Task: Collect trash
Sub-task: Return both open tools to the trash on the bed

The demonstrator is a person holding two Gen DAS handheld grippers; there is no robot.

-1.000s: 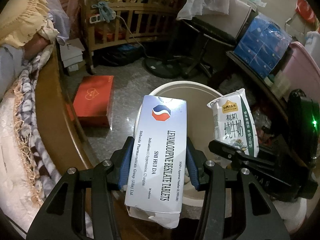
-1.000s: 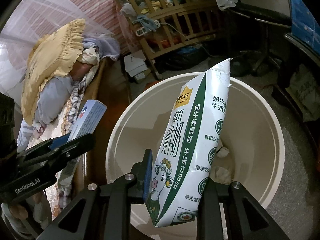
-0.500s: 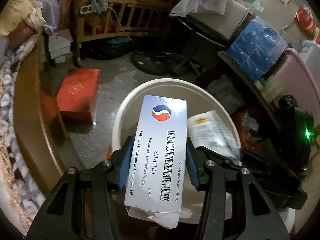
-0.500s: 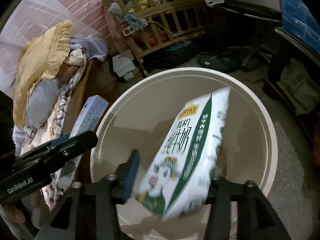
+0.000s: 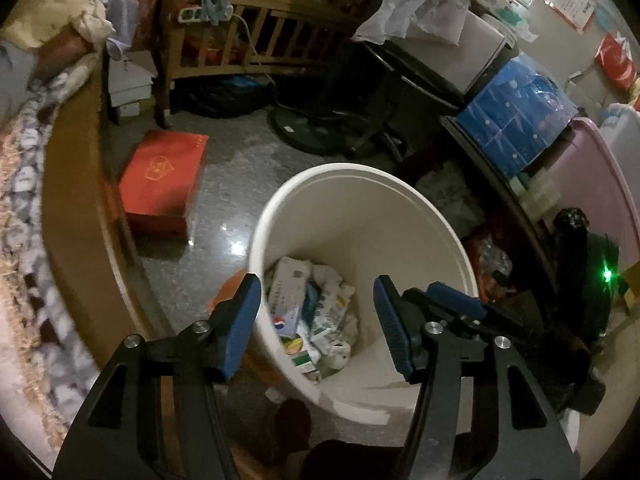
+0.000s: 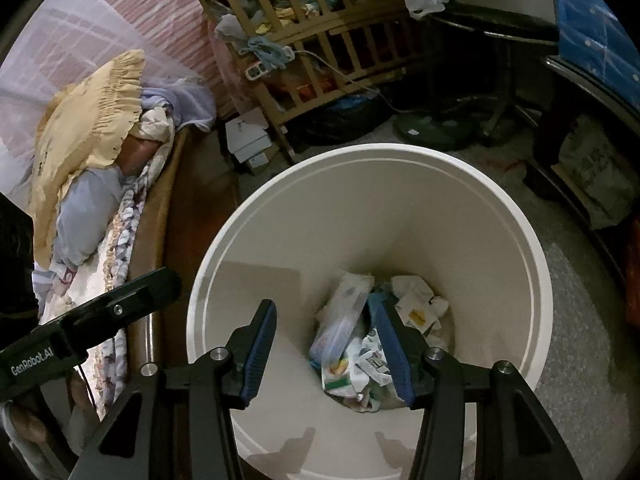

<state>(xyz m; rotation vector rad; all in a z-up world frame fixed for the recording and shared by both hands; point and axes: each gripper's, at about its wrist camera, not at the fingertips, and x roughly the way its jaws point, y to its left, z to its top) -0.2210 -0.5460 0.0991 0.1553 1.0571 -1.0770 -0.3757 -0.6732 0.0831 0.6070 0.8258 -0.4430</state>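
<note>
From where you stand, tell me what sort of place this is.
Most likely a cluttered home bedroom: a bed with a frilled yellow pillow on one side, a wooden baby crib against the wall, and a white trash bin on the stone floor.

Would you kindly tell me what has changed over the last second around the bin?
Both loads were let go: the tablet box left the left tongs, whose jaws are opening with nothing between them, and the milk pouch dropped from the right tongs. Both now lie in the white bin. The bin and the red box stayed put.
</note>
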